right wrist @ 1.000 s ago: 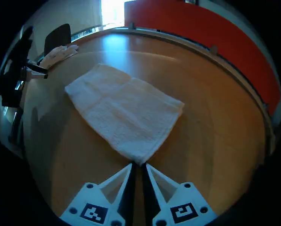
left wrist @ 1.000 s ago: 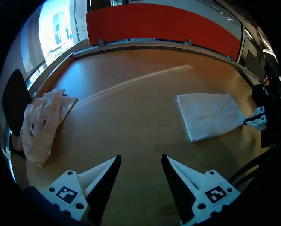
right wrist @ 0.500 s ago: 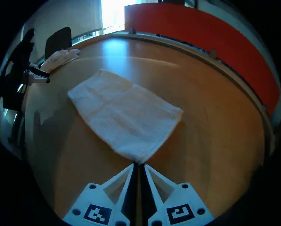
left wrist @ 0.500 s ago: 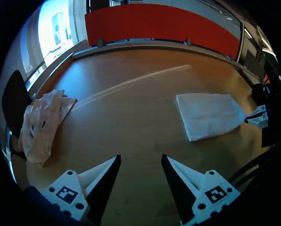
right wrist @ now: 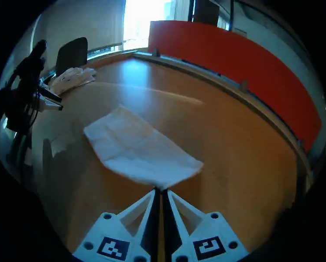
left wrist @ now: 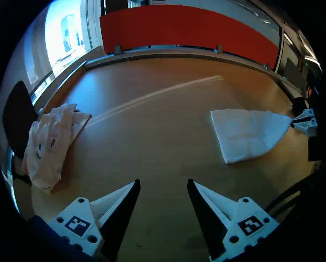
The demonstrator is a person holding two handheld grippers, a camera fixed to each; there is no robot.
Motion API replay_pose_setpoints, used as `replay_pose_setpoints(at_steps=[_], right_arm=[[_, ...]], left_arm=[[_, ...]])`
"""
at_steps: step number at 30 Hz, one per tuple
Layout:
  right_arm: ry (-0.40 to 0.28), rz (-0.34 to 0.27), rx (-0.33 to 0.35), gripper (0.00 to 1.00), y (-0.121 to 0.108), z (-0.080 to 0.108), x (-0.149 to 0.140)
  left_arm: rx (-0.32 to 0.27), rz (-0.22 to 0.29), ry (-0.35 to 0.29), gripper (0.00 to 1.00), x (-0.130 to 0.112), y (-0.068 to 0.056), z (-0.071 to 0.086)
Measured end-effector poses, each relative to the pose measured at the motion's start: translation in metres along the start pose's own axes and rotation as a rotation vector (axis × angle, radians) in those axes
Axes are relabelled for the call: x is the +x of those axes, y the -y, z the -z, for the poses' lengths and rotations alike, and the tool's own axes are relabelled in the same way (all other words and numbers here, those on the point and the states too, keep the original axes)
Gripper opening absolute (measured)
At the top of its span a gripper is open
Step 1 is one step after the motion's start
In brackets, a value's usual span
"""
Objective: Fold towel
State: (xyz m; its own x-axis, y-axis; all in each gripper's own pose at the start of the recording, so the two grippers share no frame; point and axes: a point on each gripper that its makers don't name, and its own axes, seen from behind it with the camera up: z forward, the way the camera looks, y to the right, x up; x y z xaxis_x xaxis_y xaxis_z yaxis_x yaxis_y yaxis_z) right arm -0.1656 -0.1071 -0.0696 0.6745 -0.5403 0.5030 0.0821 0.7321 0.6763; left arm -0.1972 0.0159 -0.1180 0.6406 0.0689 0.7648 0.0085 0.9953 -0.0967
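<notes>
Cloth edges at the near corner of the towel (right wrist: 141,153) vanish between the fingertips of the right claw (right wrist: 162,191), which is clenched on that corner; from the left gripper view the same corner rises off the worktop (left wrist: 163,109) in a peak toward the right claw (left wrist: 306,123), while the rest of the towel lies flat on the wood, well right of centre. The far side of the towel is partly shaded by its raised part. The left claw (left wrist: 162,181) stands released, fingers well apart over bare wood, gripping nothing; in the right gripper view it is a small pale shape, and the hand (right wrist: 18,105) holding it is a dark silhouette, hard to make out. Counted: one towel, one heap of pale cloth (left wrist: 49,139) at the worktop's edge, one dark chair (left wrist: 16,118) just beside it, one red panel (left wrist: 184,26), two claws. Each nearby finger carries one square black-and-white marker; dark specks on the heap are too small to read.
</notes>
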Motion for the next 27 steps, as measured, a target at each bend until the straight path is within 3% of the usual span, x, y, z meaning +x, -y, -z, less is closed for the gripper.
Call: replay_pose_setpoints(at_steps=[10, 27], right_arm=[[-0.058, 0.062, -0.005, 0.05, -0.003, 0.017, 0.045], [-0.099, 0.100, -0.030, 0.05, -0.016, 0.038, 0.074]], left_arm=[[-0.002, -0.001, -0.005, 0.79, 0.001, -0.001, 0.003], [-0.007, -0.002, -0.010, 0.79, 0.002, -0.006, 0.005]])
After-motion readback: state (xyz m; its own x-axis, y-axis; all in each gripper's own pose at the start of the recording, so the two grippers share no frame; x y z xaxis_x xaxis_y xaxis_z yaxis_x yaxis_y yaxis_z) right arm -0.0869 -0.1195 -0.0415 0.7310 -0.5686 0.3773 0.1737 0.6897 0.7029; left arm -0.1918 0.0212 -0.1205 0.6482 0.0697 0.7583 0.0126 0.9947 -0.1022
